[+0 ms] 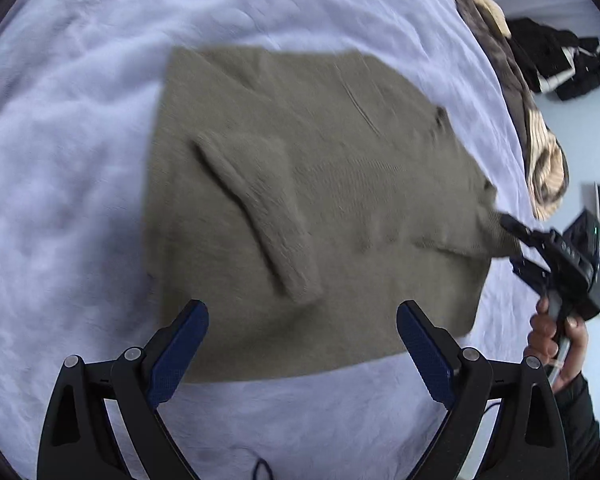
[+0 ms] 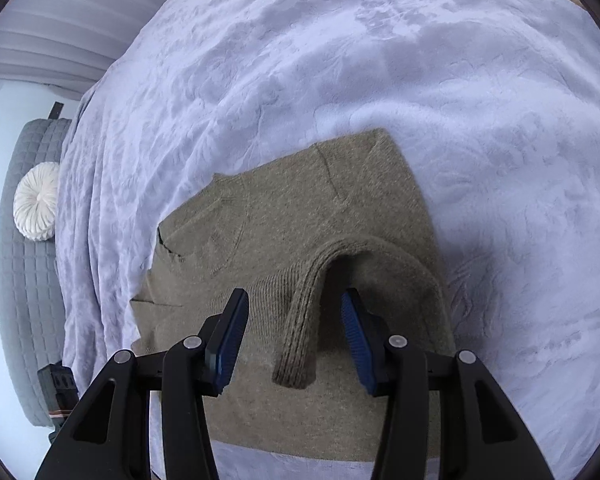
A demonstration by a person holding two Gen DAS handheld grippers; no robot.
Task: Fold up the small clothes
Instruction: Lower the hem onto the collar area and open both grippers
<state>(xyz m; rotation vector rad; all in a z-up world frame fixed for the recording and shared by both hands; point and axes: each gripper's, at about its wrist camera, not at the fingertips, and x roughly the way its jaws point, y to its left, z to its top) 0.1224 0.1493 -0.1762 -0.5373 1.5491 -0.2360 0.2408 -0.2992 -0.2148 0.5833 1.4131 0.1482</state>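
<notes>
The left claw hangs released, its blue pads spread wide over the near hem of the olive-brown knitted sweater and pressing on nothing. The right claw is likewise let go: its pads stand half apart on either side of the ribbed cuff of the sleeve, which lies between them without being pinched. In the left wrist view that same claw shows at the sweater's right-hand edge, carried by a hand in a dark sleeve.

The sweater lies flat on the pale lilac embossed bedspread, roughly mid-bed, with one sleeve already laid diagonally across the body. At the bed's far right edge sit a brown-and-cream patterned garment and a black garment, both well apart from the work.

The step in hand looks like the next fold of the body. It would go best with each claw taking a corner of one edge, gripping all layers together, lifting evenly and carrying the edge across level so the tucked sleeve is not dragged out.
</notes>
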